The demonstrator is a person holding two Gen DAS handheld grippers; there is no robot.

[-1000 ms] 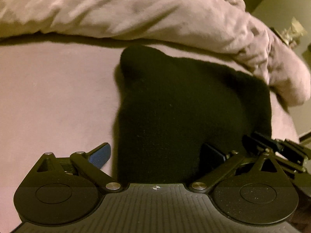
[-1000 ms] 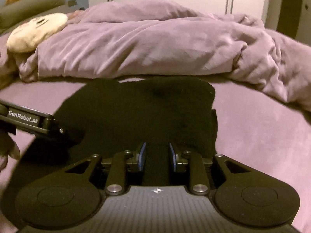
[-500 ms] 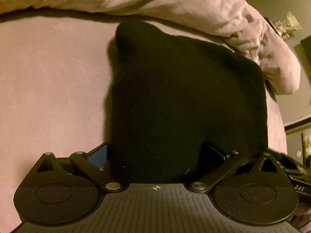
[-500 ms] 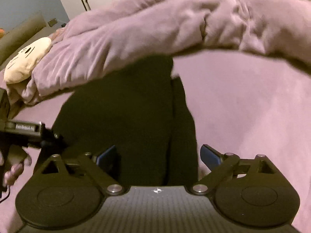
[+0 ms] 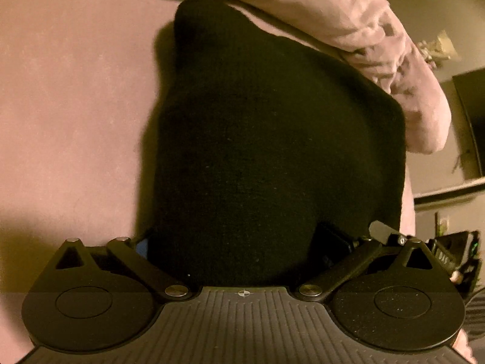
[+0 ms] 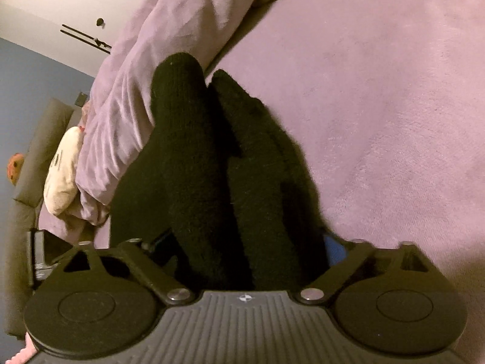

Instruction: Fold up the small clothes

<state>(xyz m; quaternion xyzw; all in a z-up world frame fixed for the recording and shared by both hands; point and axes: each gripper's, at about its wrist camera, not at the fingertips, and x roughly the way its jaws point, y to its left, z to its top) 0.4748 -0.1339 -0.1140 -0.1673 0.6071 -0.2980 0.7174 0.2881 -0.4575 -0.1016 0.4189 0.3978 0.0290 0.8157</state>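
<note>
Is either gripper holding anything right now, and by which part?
Nothing is clamped. Both the left gripper and right gripper stand open, straddling the near edge of the black garment.

The crumpled duvet [image 5: 348, 21] is lying along the far edge of the black garment [image 5: 272, 139], touching it and closing off that side. Open bedsheet [image 5: 69, 115] is stretching wide to the garment's left in the left wrist view, and bare sheet is likewise running off to its right in the right wrist view. A cream plush toy [image 6: 62, 173] is sitting beside the duvet's end, crowding that corner.
</note>
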